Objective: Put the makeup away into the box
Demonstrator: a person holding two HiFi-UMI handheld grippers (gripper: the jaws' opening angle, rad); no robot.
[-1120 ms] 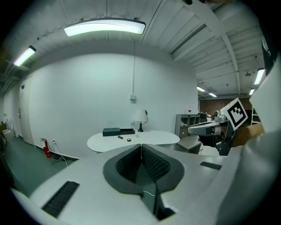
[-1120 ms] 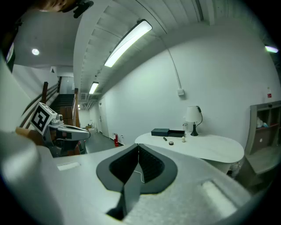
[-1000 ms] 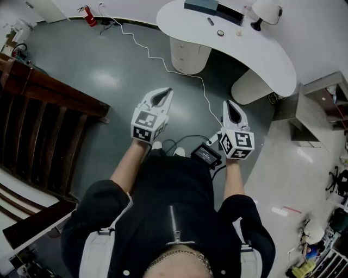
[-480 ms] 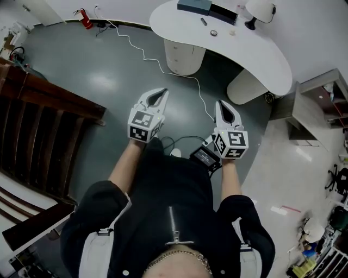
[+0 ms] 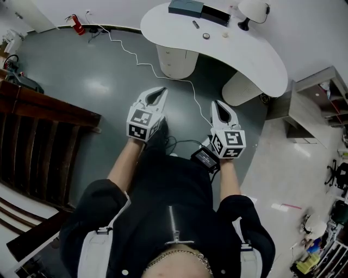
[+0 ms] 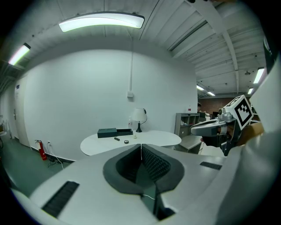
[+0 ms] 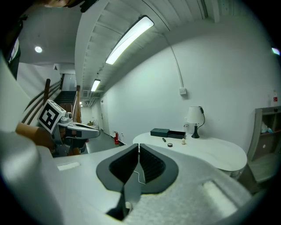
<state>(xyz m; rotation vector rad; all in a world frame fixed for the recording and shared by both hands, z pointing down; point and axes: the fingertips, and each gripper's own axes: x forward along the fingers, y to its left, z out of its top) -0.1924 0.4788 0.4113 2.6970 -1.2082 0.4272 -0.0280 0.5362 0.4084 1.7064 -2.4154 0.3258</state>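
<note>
Far ahead stands a white curved table. On it lie a dark box with its open black half, a dark stick, a round compact and a small pale item. My left gripper and right gripper are held over the grey floor, well short of the table, both shut and empty. In the left gripper view the left gripper points at the box. In the right gripper view the right gripper has the box and compact ahead.
A white lamp stands at the table's right end. A white cable snakes over the floor to the table base. Dark wooden stairs are at the left, a grey shelf unit at the right, and a fire extinguisher by the far wall.
Both grippers have moved a little forward toward the table, still shut. The table has shifted left and up in the head view.
</note>
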